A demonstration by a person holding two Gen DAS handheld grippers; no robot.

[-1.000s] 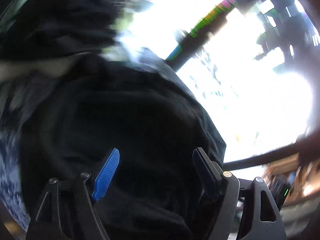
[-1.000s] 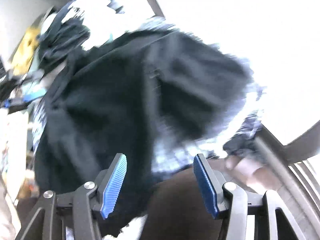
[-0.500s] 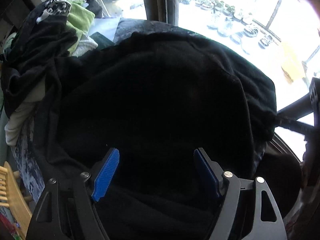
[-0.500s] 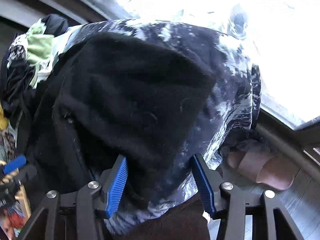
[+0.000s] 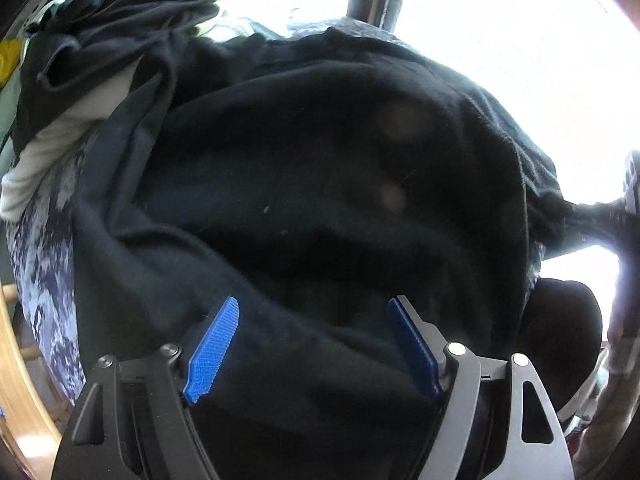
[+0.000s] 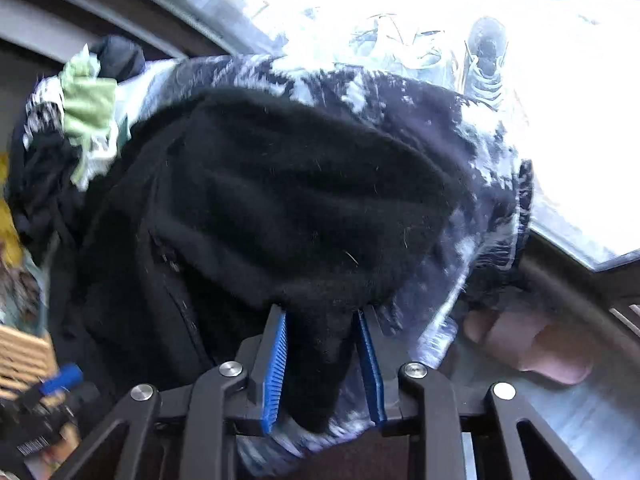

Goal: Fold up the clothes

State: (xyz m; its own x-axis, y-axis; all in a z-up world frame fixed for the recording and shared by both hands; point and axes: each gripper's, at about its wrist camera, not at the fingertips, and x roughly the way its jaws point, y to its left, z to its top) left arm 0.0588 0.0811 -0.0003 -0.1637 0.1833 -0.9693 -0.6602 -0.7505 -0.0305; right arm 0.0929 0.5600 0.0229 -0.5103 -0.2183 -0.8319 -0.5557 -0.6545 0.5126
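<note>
A black fleece garment (image 5: 320,184) lies spread over a blue-and-white patterned cover (image 5: 44,264). In the left wrist view my left gripper (image 5: 314,308) is open, its blue pads on either side of the garment's near fold. In the right wrist view my right gripper (image 6: 322,316) is shut on an edge of the black garment (image 6: 296,208), which bunches between the blue pads. The right gripper also shows at the far right of the left wrist view (image 5: 624,204), at the garment's far edge.
A pile of other clothes, dark, white and green (image 5: 120,32), lies at the back left; it also shows in the right wrist view (image 6: 84,108). A wooden frame (image 5: 16,364) runs along the left. Shoes (image 6: 486,60) stand on the bright floor behind. A foot in a pink slipper (image 6: 532,344) is at lower right.
My right gripper has closed on the black garment's edge; it was open half a second ago. My left gripper has moved in closer over the garment and stays open.
</note>
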